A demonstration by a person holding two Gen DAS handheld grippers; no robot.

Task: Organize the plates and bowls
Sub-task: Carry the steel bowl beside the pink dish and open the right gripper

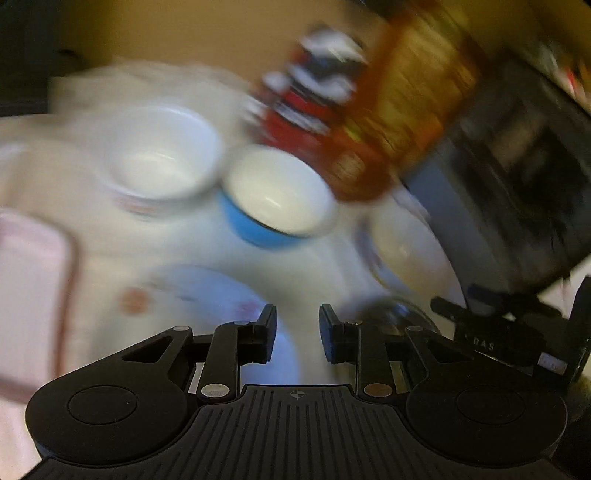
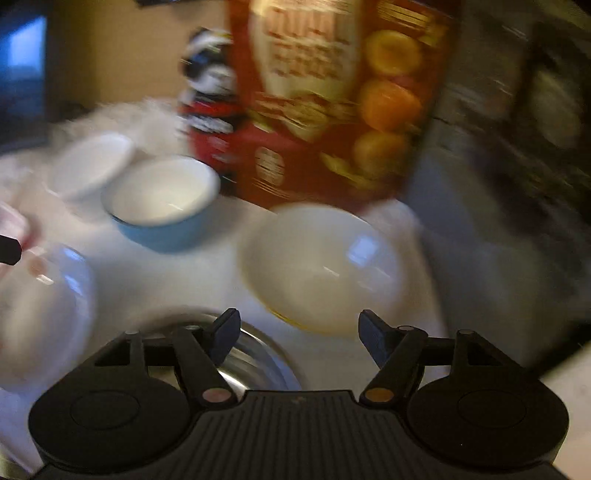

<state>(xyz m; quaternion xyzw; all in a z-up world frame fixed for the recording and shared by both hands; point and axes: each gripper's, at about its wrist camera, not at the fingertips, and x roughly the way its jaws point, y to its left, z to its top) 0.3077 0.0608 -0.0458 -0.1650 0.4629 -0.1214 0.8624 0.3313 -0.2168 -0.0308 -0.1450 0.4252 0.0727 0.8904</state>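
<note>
Bowls lie scattered – blue bowl [image 2: 162,218], cream bowl [image 2: 321,266] – nothing stacked (my guess). Left gripper [image 1: 297,332] narrow, right gripper [image 2: 299,338] wide; both empty.

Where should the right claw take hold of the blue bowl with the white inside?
On the rim of the blue bowl, probably the near edge, coming from above with one finger inside and one outside. It sits upright and looks empty, its wall thin and its body too wide to span. The right claw is open and holds nothing.

tan wall [image 1: 192,33], white countertop [image 2: 207,273], warm light
</note>
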